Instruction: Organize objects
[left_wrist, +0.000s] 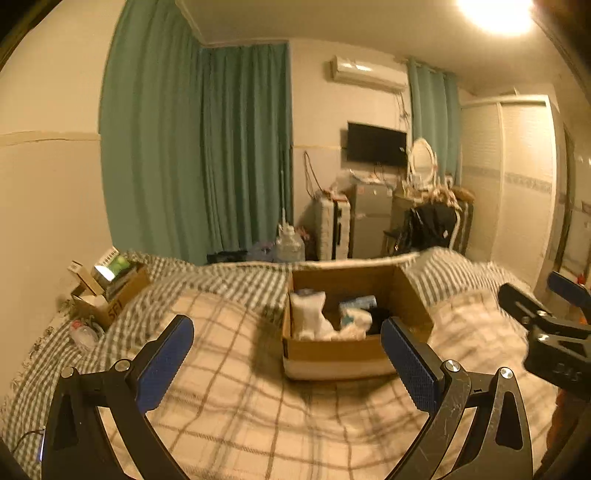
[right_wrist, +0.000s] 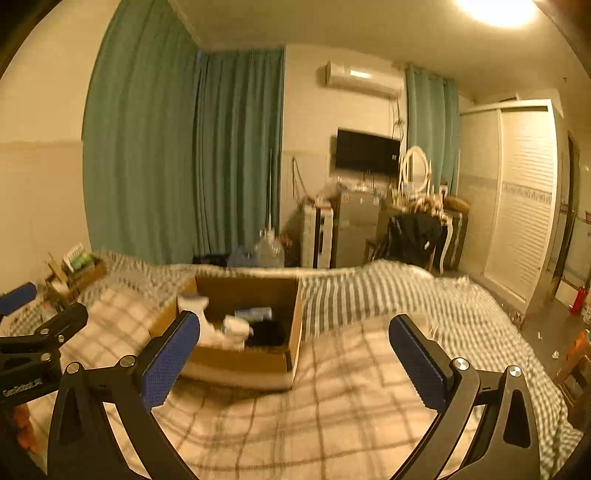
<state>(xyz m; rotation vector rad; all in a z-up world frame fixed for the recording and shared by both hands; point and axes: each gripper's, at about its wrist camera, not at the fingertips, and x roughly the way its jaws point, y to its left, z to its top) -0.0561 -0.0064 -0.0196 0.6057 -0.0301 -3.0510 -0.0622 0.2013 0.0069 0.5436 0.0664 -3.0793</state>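
Observation:
An open cardboard box (left_wrist: 332, 356) sits on the checked bed cover; it also shows in the right wrist view (right_wrist: 240, 363). Inside it lie white items (left_wrist: 312, 314), a blue-and-white pack (left_wrist: 356, 302) and something black (left_wrist: 378, 317). My left gripper (left_wrist: 288, 332) is open and empty, hovering over the bed just in front of the box. My right gripper (right_wrist: 295, 332) is open and empty, to the right of the box. Each gripper shows at the edge of the other's view, the right gripper (left_wrist: 546, 317) and the left gripper (right_wrist: 40, 325).
A second cardboard box (left_wrist: 110, 291) with cartons stands at the bed's far left by the wall, a plastic bottle (left_wrist: 83, 334) beside it. Beyond the bed are green curtains, a large water jug (left_wrist: 290, 245), a small fridge (left_wrist: 369, 218), a cluttered dresser and a white wardrobe (right_wrist: 517, 199).

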